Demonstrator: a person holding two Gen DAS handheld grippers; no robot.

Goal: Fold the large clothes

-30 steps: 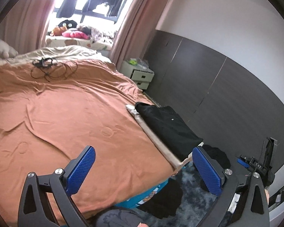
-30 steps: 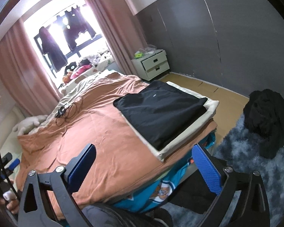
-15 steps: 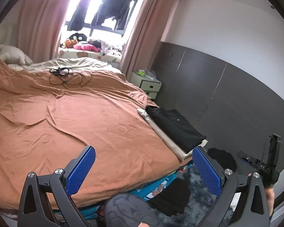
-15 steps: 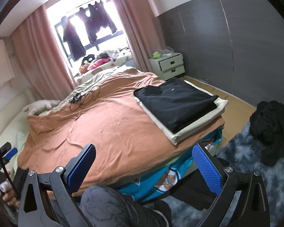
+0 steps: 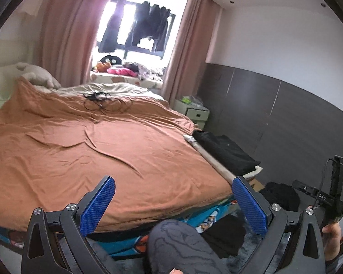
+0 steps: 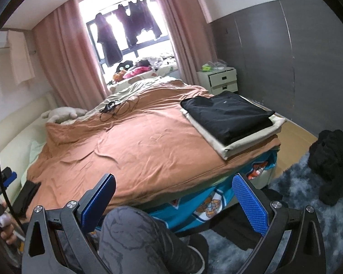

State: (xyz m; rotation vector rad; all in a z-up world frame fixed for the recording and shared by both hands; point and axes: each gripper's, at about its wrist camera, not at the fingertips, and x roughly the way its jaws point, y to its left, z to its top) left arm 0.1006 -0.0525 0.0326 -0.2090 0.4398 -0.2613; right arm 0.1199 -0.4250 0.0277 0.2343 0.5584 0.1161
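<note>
Up off the bed (image 5: 84, 150), both grippers hang in the air with nothing between their blue pads. The left gripper (image 5: 173, 203) has its fingers (image 5: 98, 203) spread wide, pointing across the orange cover toward the window, and the right gripper (image 6: 173, 202) has its fingers (image 6: 249, 202) spread just as wide, aimed over the foot edge of the bed (image 6: 125, 146). A folded black garment (image 6: 228, 114) lies flat on a folded beige garment (image 6: 251, 139), the two stacked at the bed's right foot corner, the beige one reaching the very edge. From the left wrist view the same black garment (image 5: 224, 150) shows along the right edge of the bed, well apart from both grippers. A crumpled black pile of clothes (image 6: 331, 157) sits on the grey rug (image 6: 295, 191) beside the bed. A tangle of black cable (image 5: 105, 102) rests near the head end of the cover. The person's knee (image 6: 135, 235) in patterned grey fabric fills the lower middle, between the right gripper's fingers
</note>
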